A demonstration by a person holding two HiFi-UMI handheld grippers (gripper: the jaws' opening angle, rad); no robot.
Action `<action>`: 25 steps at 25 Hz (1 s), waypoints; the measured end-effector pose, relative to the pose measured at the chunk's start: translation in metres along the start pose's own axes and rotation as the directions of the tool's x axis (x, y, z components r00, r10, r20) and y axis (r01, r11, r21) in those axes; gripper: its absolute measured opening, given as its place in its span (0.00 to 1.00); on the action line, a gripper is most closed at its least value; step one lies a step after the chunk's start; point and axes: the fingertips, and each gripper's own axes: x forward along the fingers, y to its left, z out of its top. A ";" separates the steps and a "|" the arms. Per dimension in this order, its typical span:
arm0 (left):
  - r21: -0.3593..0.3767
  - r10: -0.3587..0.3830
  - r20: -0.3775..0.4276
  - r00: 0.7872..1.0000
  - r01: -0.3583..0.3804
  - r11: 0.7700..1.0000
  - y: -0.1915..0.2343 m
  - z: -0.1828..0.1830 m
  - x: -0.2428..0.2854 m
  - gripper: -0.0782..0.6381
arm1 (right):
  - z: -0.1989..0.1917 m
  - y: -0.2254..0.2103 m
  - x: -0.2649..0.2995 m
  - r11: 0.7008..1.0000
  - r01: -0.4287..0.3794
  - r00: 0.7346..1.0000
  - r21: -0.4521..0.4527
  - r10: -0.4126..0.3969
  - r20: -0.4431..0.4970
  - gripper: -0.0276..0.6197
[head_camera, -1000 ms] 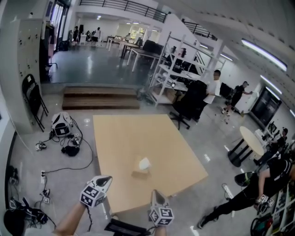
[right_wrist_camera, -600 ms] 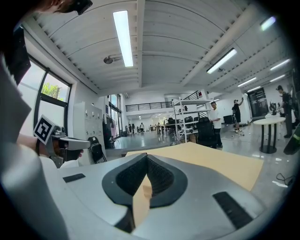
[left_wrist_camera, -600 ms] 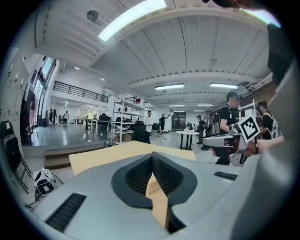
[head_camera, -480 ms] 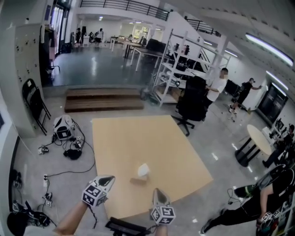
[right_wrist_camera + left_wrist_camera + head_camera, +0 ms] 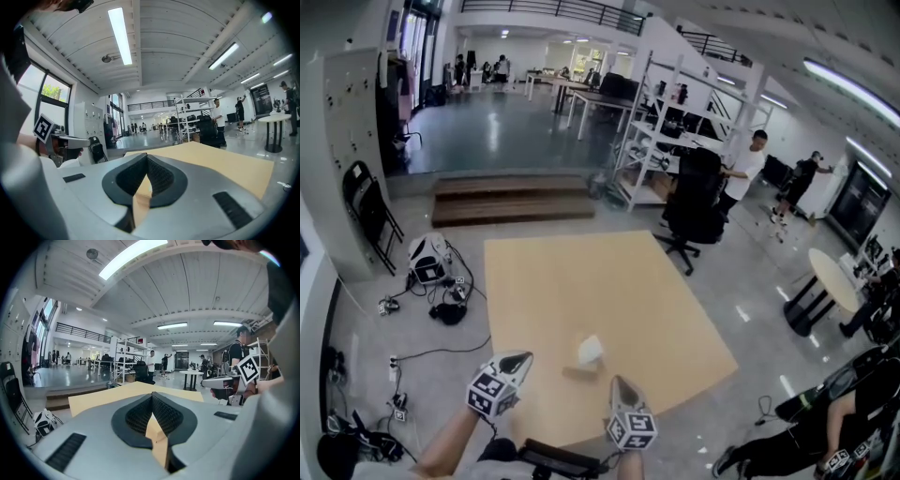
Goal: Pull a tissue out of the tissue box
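Holding my grey left gripper and right gripper fully closed, empty, near the small tan tissue box.

The tabletop is a plain pale tan; the tissue box is light brown, its tissue white; the left tool and right tool are light grey with black ribbed pads, each carrying a cube of black-and-white square markers; the floor is glossy grey; the office chair is black; the shelving rack is white.
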 end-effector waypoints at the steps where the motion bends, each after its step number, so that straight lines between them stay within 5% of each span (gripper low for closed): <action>1: -0.002 0.001 -0.001 1.000 -0.001 1.000 0.002 -0.001 0.001 0.12 | 0.000 0.000 0.003 1.000 -0.004 1.000 -0.001 0.004 -0.002 0.06; 12: -0.025 -0.007 -0.024 1.000 0.006 1.000 0.020 -0.005 0.026 0.12 | -0.003 -0.004 0.033 1.000 0.001 0.999 0.008 0.000 -0.037 0.06; 25: -0.064 -0.062 -0.150 0.987 0.053 0.997 0.046 -0.051 0.058 0.12 | -0.050 -0.007 0.073 0.995 0.042 0.987 0.089 -0.027 -0.161 0.06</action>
